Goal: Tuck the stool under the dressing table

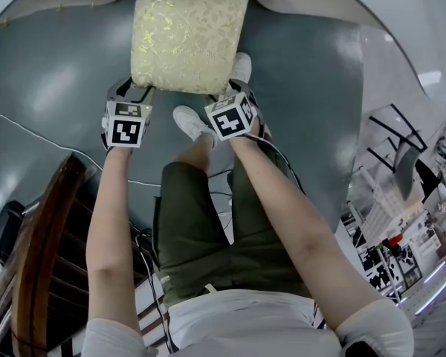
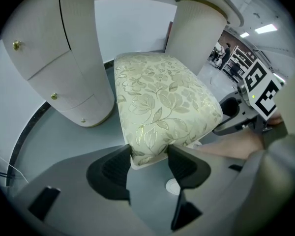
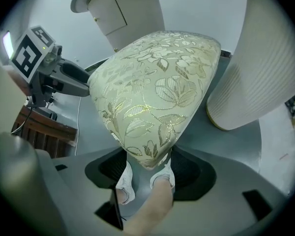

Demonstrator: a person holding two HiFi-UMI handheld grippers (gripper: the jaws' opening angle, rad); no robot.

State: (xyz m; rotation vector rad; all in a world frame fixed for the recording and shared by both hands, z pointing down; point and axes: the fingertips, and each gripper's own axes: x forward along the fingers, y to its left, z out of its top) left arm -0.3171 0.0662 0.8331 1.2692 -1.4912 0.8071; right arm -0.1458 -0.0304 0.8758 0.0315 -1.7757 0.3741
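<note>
— Any words or numbers to read?
— None. The cube point(image 1: 126, 125) on the left gripper point(image 2: 148, 156) and the cube point(image 1: 232, 116) on the right gripper point(image 3: 146, 165) bear only black-and-white square markers.
— The shelves point(image 1: 394, 255) at the right?
— Print too small to read.

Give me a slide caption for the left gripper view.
Left gripper clamps a corner of the floral stool, facing the gap between pedestals of the dressing table.
</note>
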